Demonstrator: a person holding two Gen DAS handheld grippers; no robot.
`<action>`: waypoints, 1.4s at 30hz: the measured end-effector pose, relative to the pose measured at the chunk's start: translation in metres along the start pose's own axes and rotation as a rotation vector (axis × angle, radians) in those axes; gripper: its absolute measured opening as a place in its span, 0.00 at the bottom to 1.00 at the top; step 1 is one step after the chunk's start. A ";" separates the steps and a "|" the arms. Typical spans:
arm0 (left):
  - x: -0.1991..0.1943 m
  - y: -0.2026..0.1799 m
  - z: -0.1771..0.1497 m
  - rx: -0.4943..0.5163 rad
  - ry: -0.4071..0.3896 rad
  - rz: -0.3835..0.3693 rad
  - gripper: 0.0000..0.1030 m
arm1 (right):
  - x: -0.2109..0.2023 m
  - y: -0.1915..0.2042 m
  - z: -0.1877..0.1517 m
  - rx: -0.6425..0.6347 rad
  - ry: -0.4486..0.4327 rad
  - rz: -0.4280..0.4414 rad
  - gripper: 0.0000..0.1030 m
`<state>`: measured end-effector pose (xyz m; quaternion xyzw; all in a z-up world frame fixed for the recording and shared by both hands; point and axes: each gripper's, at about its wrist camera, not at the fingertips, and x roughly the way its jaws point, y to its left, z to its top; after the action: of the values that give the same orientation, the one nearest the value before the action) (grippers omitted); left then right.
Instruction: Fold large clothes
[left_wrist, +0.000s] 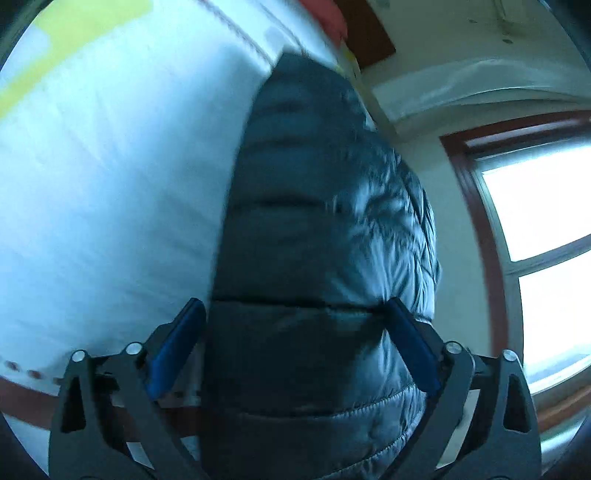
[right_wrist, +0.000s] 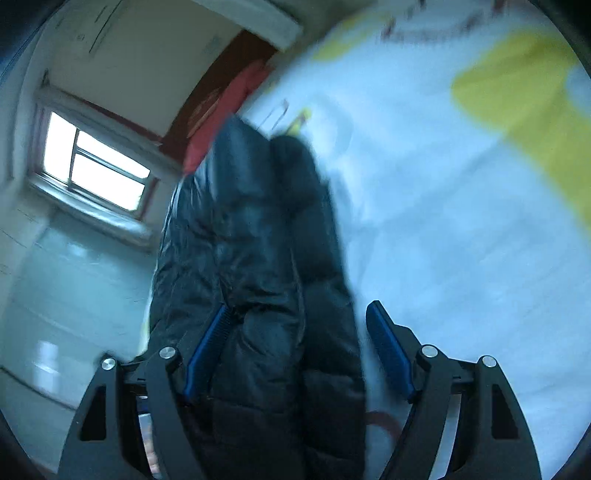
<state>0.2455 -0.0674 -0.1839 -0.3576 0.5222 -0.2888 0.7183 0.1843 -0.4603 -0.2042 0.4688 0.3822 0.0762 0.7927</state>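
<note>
A bed (left_wrist: 110, 177) in a white cover with yellow patches is carrying a dark quilted puffer jacket (left_wrist: 314, 258), which is lying folded lengthwise along it

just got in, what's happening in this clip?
A person is working a dark quilted puffer jacket on a bed with a white sheet, one handheld claw per hand. The jacket lies as a long bundle running away from both cameras. The left claw and the right claw both stand open with the jacket's near end between their blue pads, not clamped. A window is to one side.
</note>
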 end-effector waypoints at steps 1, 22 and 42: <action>0.004 -0.004 0.002 0.022 0.010 -0.009 0.97 | 0.003 -0.003 -0.002 0.006 -0.003 0.023 0.74; -0.069 -0.037 0.092 0.219 -0.137 -0.048 0.96 | 0.123 0.115 0.029 -0.120 0.003 0.248 0.37; -0.081 0.050 0.129 0.112 -0.158 0.063 0.96 | 0.150 0.121 0.022 -0.134 0.071 0.089 0.67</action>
<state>0.3482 0.0527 -0.1554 -0.3219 0.4582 -0.2657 0.7848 0.3324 -0.3374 -0.1815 0.4285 0.3827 0.1533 0.8040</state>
